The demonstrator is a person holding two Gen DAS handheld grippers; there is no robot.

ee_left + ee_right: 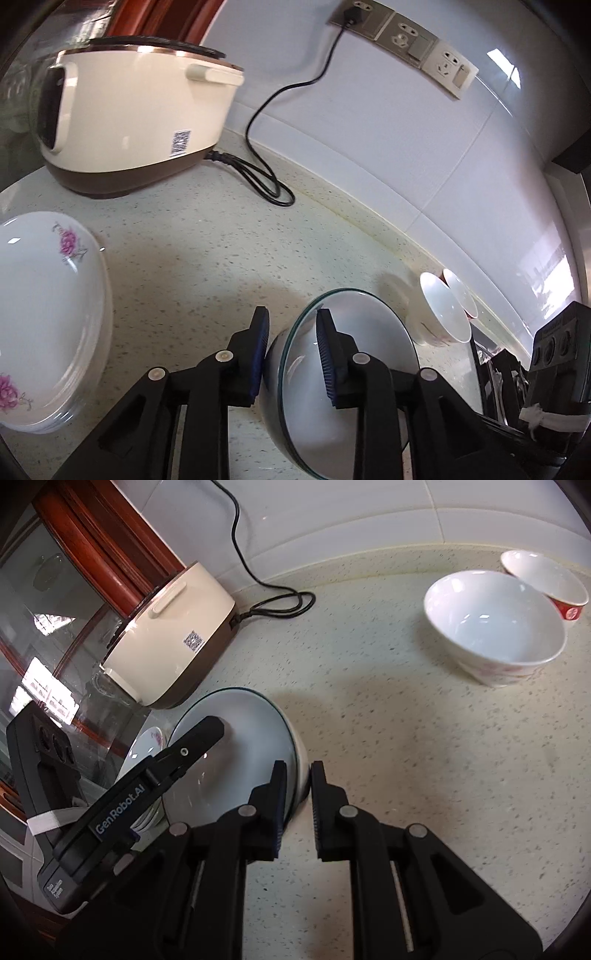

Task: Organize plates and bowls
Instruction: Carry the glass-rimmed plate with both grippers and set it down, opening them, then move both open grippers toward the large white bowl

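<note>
Our left gripper [291, 356] and right gripper [298, 810] both pinch the green-rimmed bowl's [362, 369] wall, opposite sides; white bowl [495, 627] at two o'clock, flowered plates [48, 325] at nine.

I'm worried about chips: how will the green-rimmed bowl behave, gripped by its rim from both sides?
The green-rimmed bowl looks glazed and glossy, so it may slip between the left gripper and right gripper pads. It seems rigid ceramic, probably brittle if knocked. Deep and round-sided, it could swing or tilt.
</note>
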